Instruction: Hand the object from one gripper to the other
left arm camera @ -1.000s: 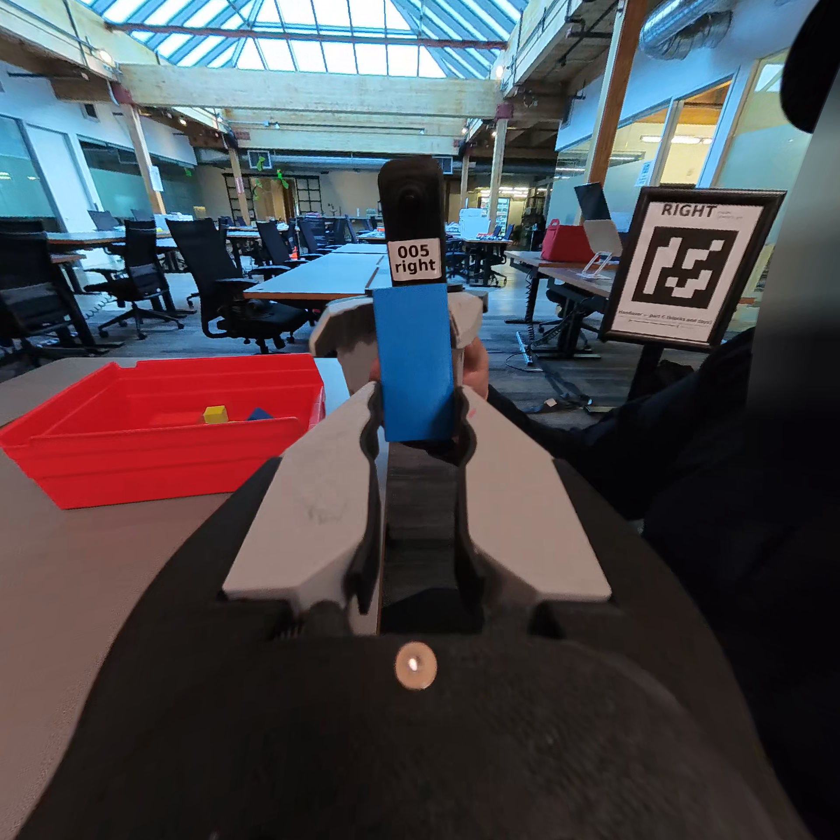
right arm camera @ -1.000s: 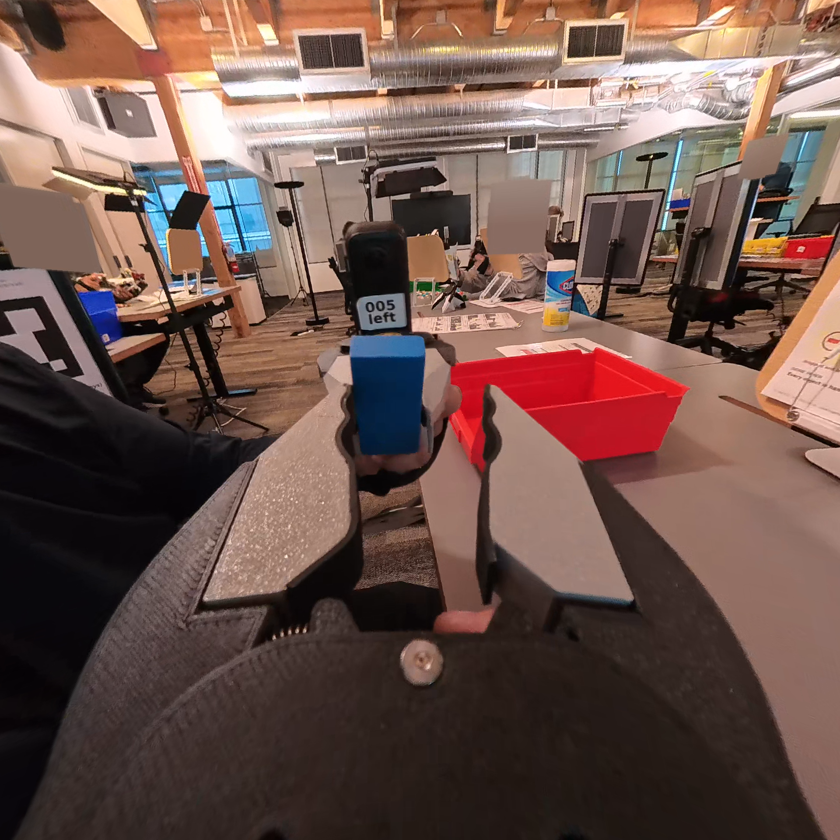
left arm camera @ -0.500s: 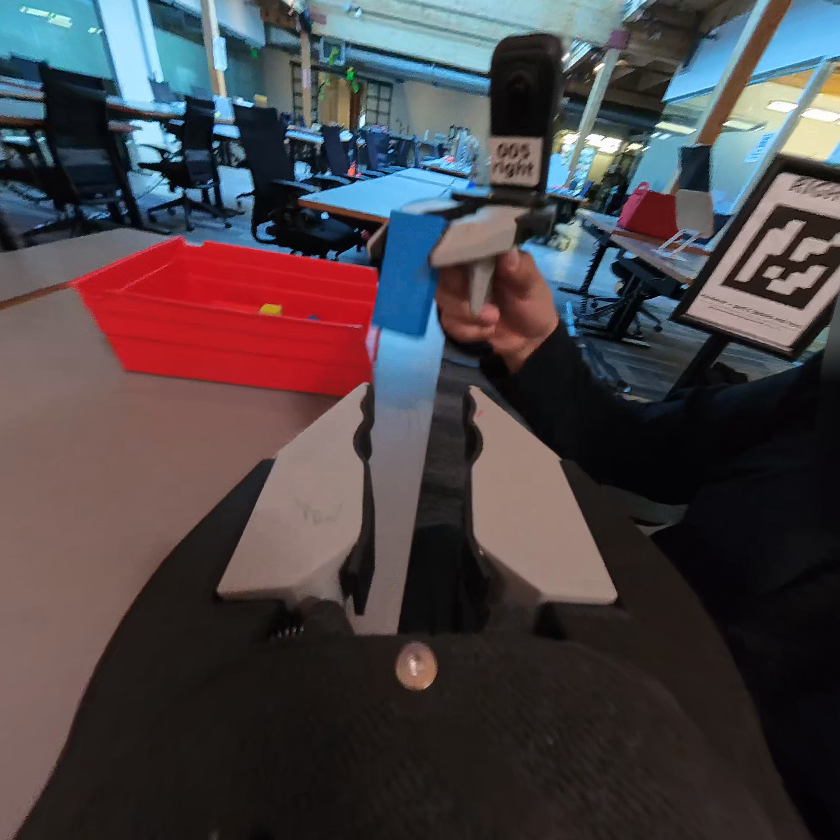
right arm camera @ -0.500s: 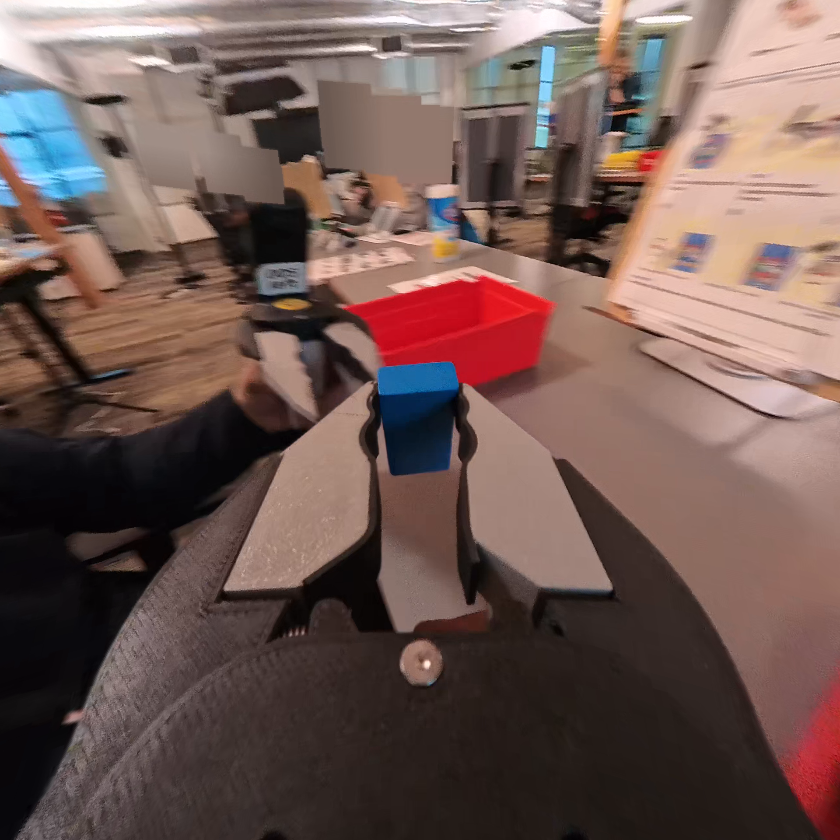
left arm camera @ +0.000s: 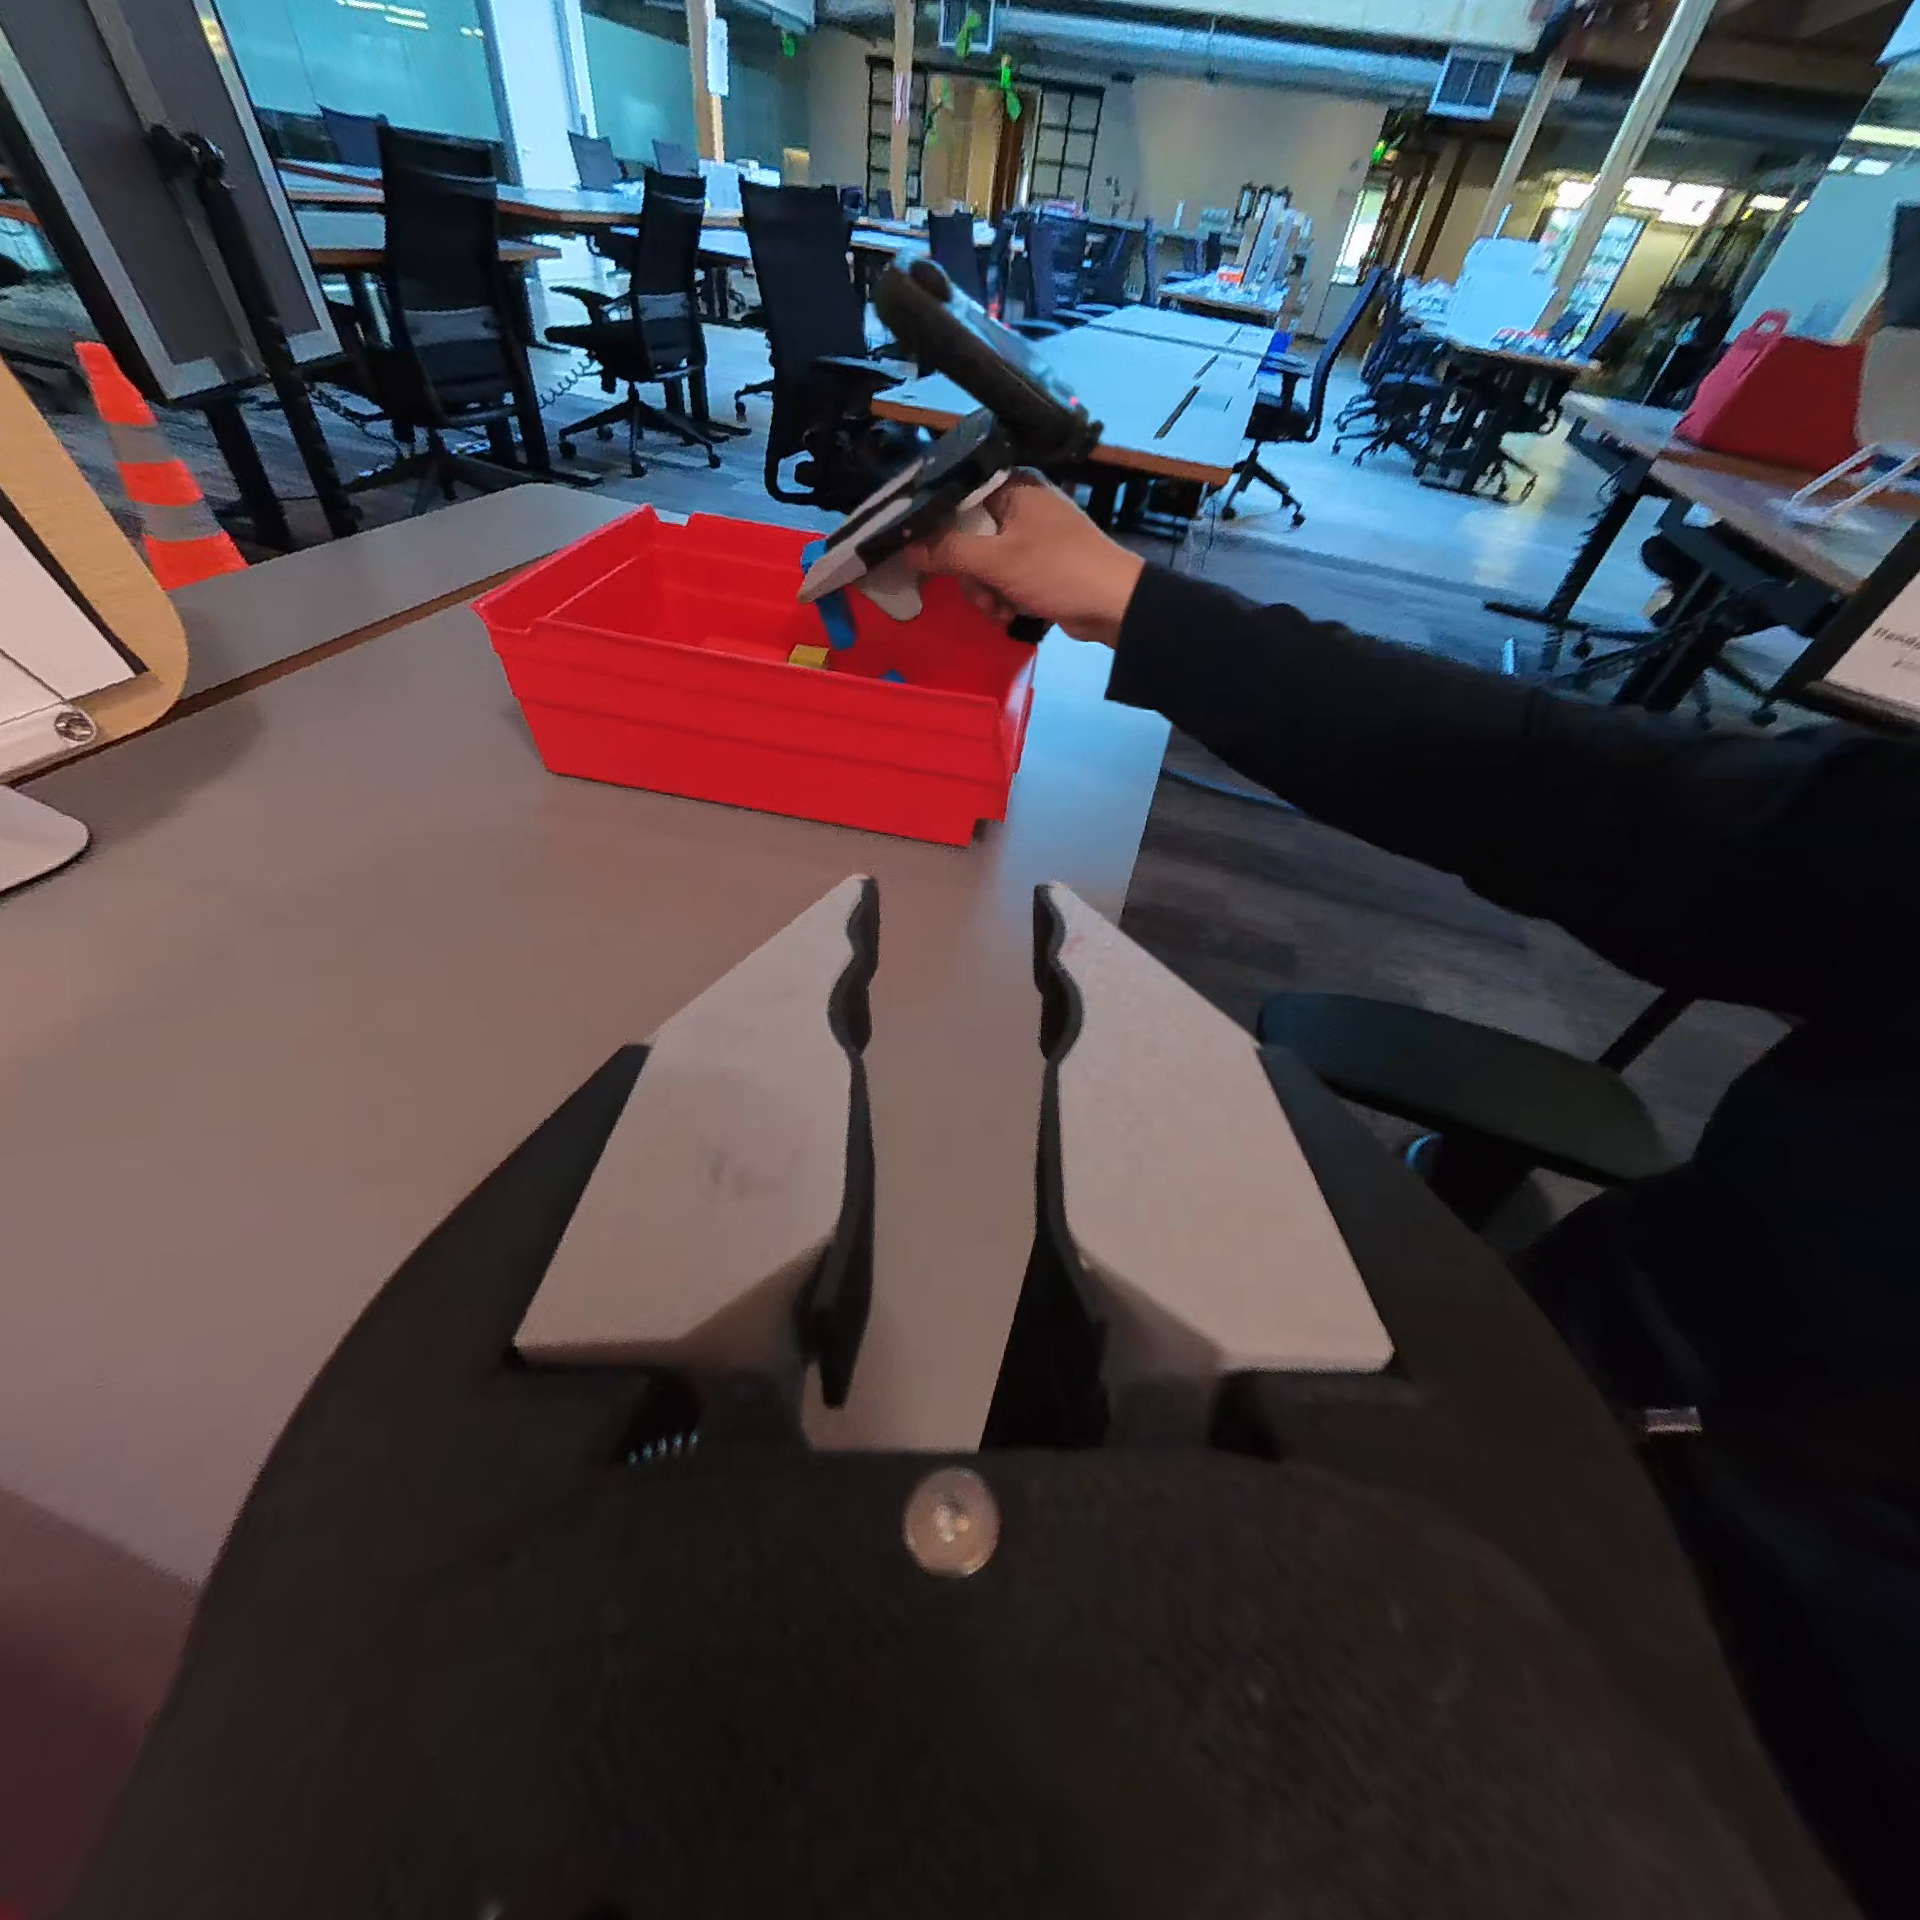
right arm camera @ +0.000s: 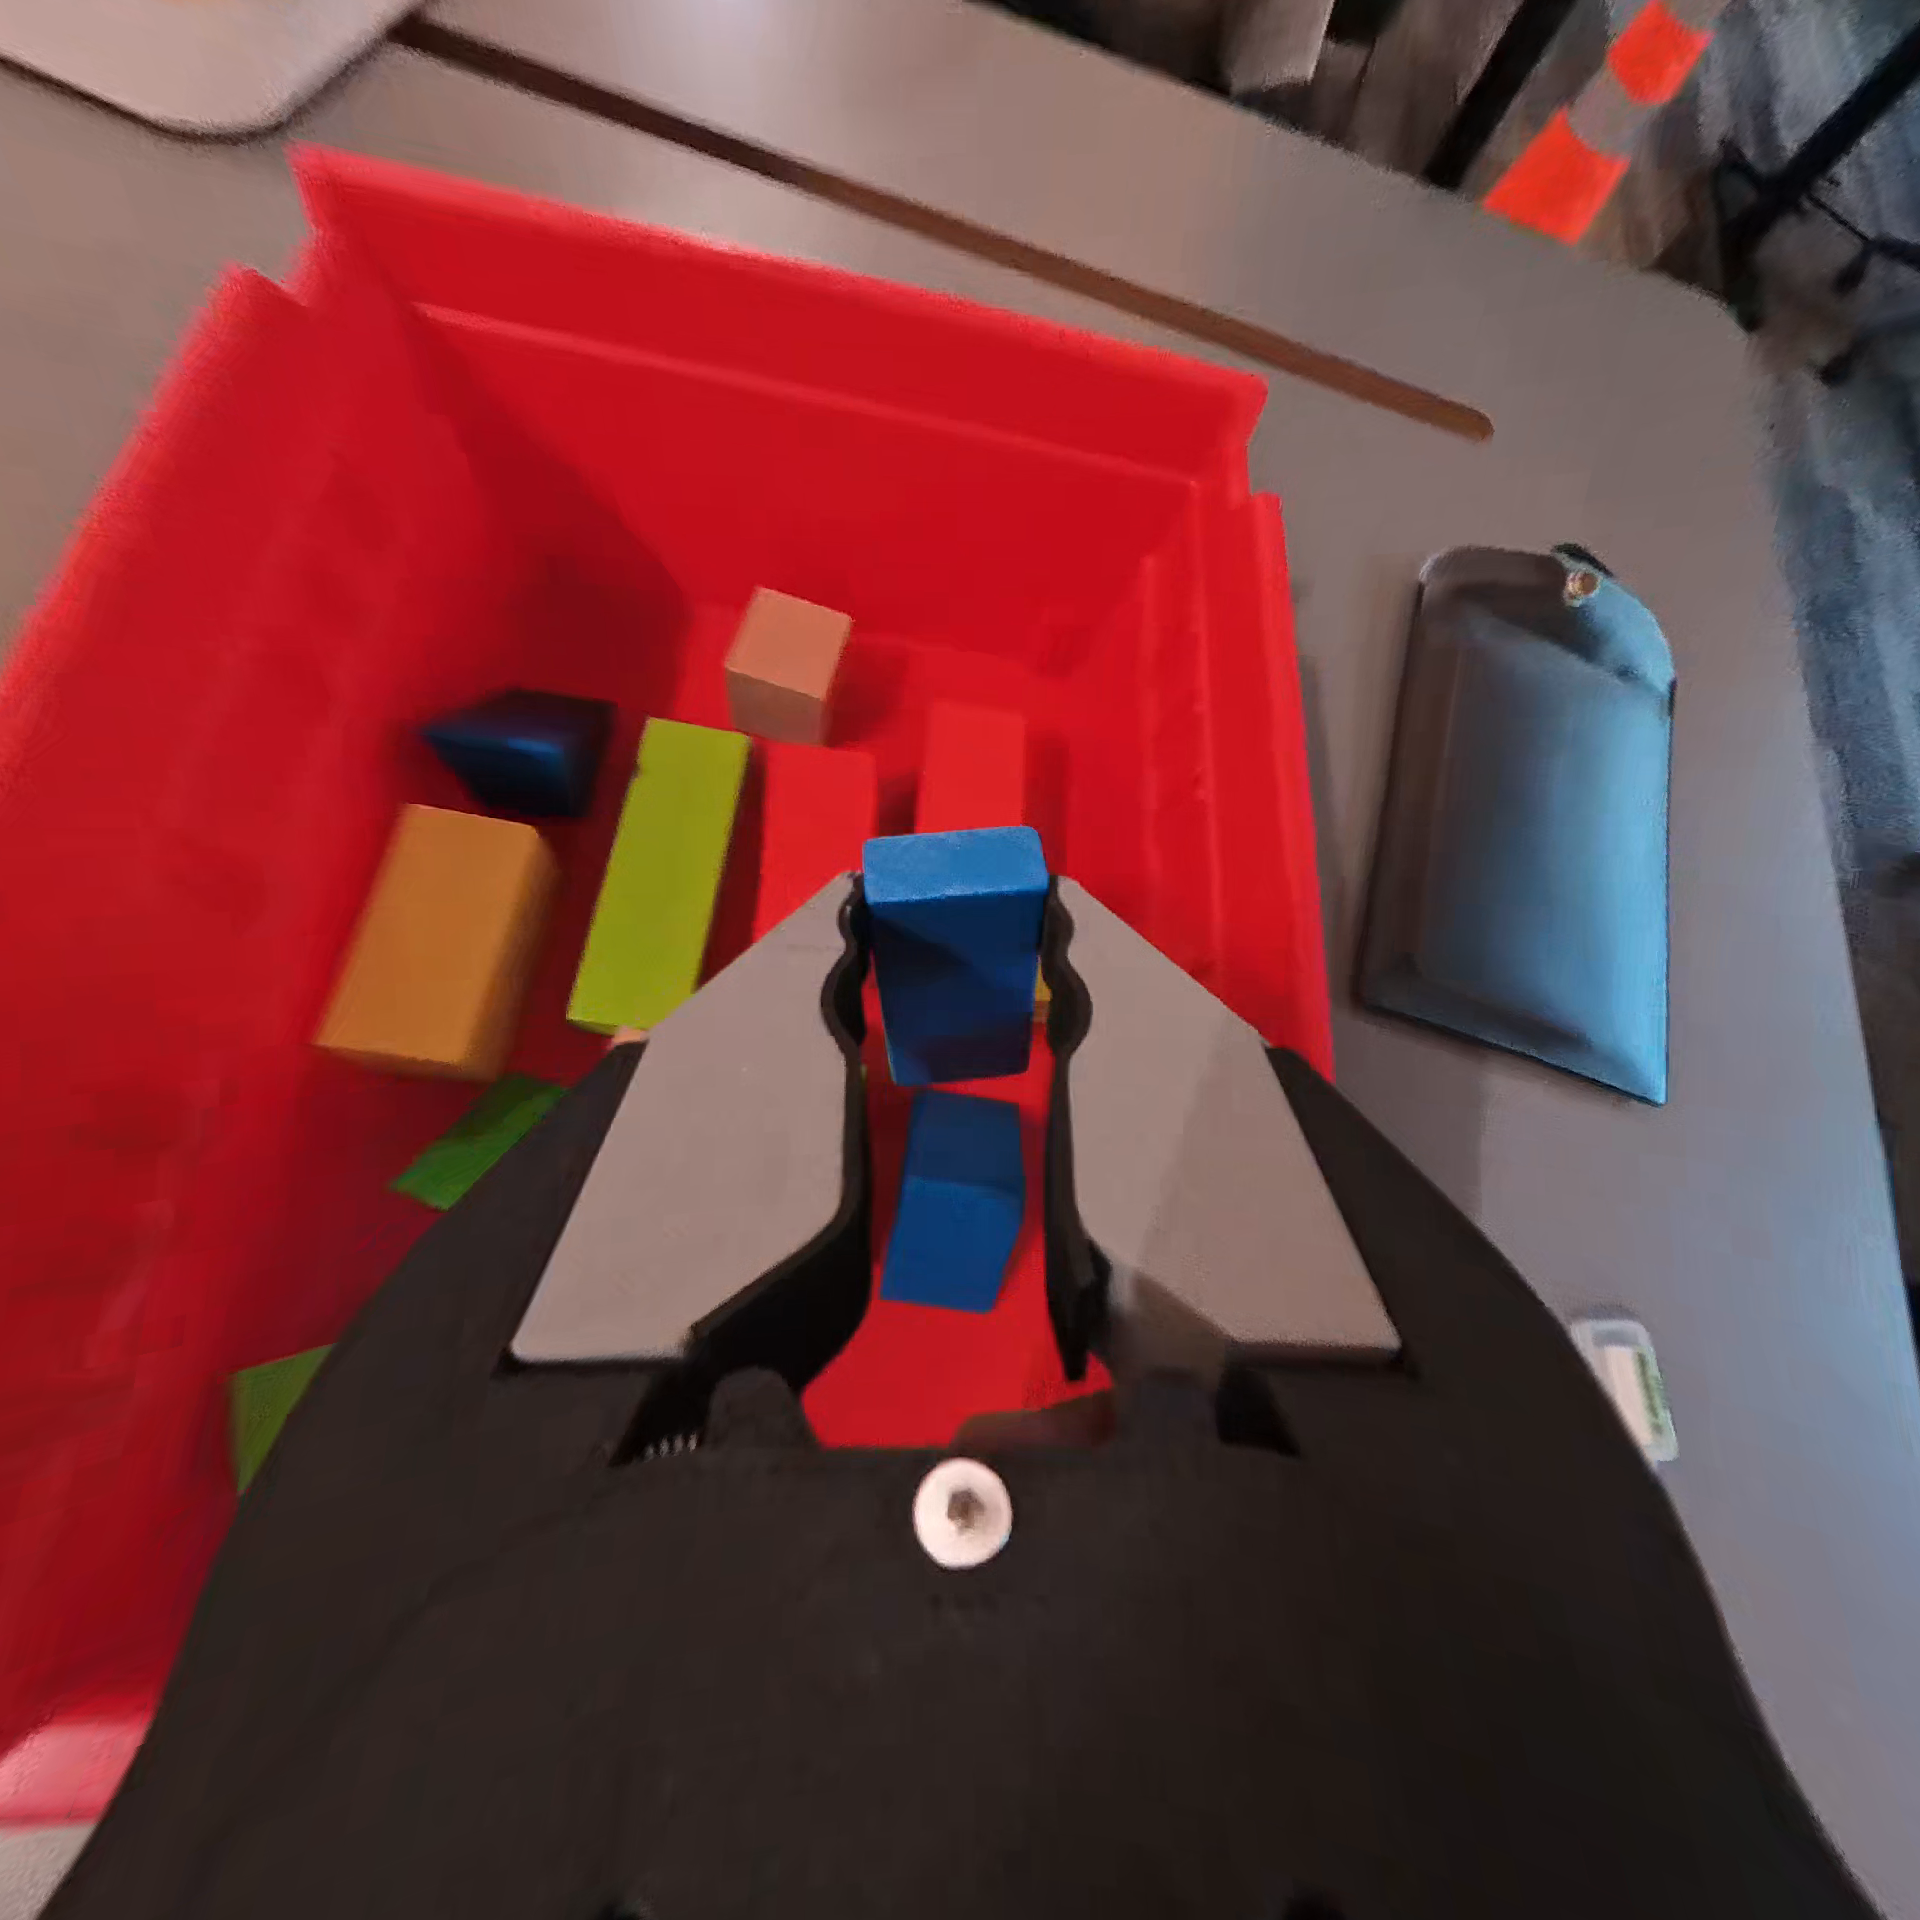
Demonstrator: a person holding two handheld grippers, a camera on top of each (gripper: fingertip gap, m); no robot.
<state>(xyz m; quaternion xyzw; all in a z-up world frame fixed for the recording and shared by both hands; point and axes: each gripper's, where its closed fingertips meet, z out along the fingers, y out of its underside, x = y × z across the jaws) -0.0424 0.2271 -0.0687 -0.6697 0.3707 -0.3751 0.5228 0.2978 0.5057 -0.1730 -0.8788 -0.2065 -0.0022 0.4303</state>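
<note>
My right gripper [right arm camera: 951, 914] is shut on a blue block [right arm camera: 951, 945] and holds it above the inside of the red bin [right arm camera: 260, 520], pointing down. In the left wrist view the right gripper [left arm camera: 831, 582] shows tilted down over the red bin [left arm camera: 748, 727], with the blue block [left arm camera: 834, 613] sticking out of its jaws. My left gripper [left arm camera: 948, 914] is open with nothing between its fingers, low over the grey table [left arm camera: 312, 935], well in front of the bin.
The bin holds several blocks: orange [right arm camera: 436, 935], light green [right arm camera: 665, 873], tan [right arm camera: 784, 660], a dark blue wedge [right arm camera: 520, 743], another blue one [right arm camera: 951, 1205]. A dark blue tray [right arm camera: 1527, 821] lies right of the bin. An orange cone [left arm camera: 145, 468] and office chairs stand beyond the table.
The blue block passed from my left gripper to my right. The left let go and drew back over the table; the right carried the block over the red bin and tipped downward.
</note>
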